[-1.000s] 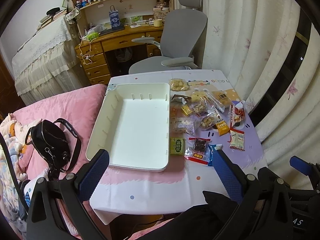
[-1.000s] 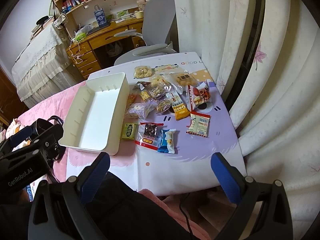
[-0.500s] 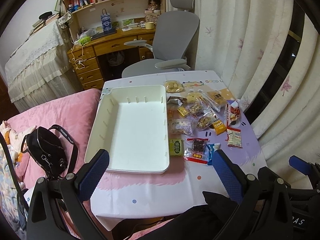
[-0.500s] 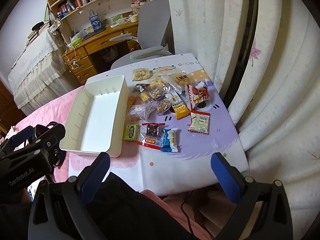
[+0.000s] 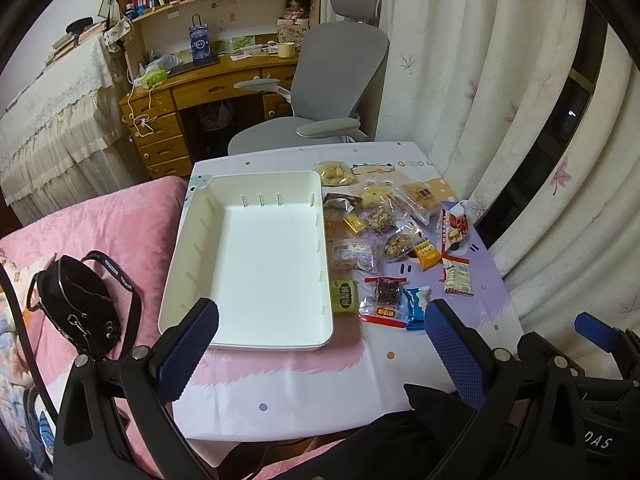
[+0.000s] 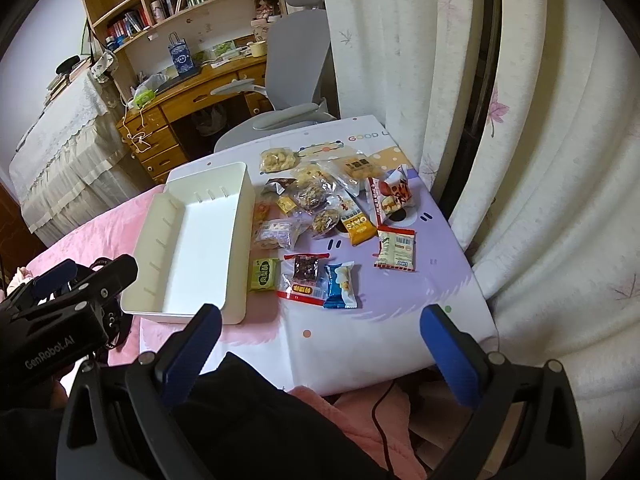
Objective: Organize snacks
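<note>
An empty white tray (image 5: 188,256) (image 6: 240,240) lies on the left of a small table. To its right several snack packets are spread out: a green one (image 5: 344,296) (image 6: 264,275), a red-edged one (image 5: 385,295) (image 6: 305,276), a blue one (image 5: 416,302) (image 6: 340,285) and an orange bar (image 5: 427,251) (image 6: 359,227). My left gripper (image 5: 320,344) hangs open above the table's near edge, in front of the tray. My right gripper (image 6: 320,348) is open too, held above the near edge, nothing between its fingers. The left gripper's body (image 6: 60,320) shows in the right wrist view.
A patterned cloth covers the table (image 5: 304,384). A black bag (image 5: 76,308) lies on the pink bed at left. A grey office chair (image 5: 332,92) and a wooden desk (image 5: 208,92) stand behind the table. Curtains (image 5: 480,100) hang along the right.
Both grippers have drawn back and up a little from the table, so tray and snacks look smaller. Nothing on the table has moved.
</note>
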Tool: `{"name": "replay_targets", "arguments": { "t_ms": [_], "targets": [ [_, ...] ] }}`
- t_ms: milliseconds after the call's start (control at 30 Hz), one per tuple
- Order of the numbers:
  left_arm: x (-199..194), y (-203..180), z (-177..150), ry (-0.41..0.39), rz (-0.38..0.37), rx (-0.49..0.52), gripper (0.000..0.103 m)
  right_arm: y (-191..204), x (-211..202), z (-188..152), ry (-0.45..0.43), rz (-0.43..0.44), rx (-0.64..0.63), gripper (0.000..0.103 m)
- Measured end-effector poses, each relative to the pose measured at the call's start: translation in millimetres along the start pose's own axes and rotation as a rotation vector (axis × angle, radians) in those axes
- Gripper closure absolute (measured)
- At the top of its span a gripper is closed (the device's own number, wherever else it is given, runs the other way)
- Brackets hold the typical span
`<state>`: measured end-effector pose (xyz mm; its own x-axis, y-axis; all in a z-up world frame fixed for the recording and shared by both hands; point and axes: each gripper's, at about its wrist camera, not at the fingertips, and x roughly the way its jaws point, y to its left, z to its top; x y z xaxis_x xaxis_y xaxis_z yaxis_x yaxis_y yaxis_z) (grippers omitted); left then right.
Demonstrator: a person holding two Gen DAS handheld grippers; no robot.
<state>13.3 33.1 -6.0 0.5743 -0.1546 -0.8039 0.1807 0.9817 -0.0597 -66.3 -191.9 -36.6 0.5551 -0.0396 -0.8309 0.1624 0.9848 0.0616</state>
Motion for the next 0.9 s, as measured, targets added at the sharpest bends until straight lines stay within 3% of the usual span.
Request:
{"name": "replay_targets", "arguments": {
  "t_ms": [267, 900],
  "targets": [
    [2, 0, 3, -0.004, -0.034, -0.016, 0.001, 3, -1, 4, 0.014, -0.017, -0.016, 0.006],
    [22, -30, 12, 0.054, 0.016, -0.059, 0.001, -32, 25, 17, 0.096, 0.034, -0.015, 0.006]
  ]
}}
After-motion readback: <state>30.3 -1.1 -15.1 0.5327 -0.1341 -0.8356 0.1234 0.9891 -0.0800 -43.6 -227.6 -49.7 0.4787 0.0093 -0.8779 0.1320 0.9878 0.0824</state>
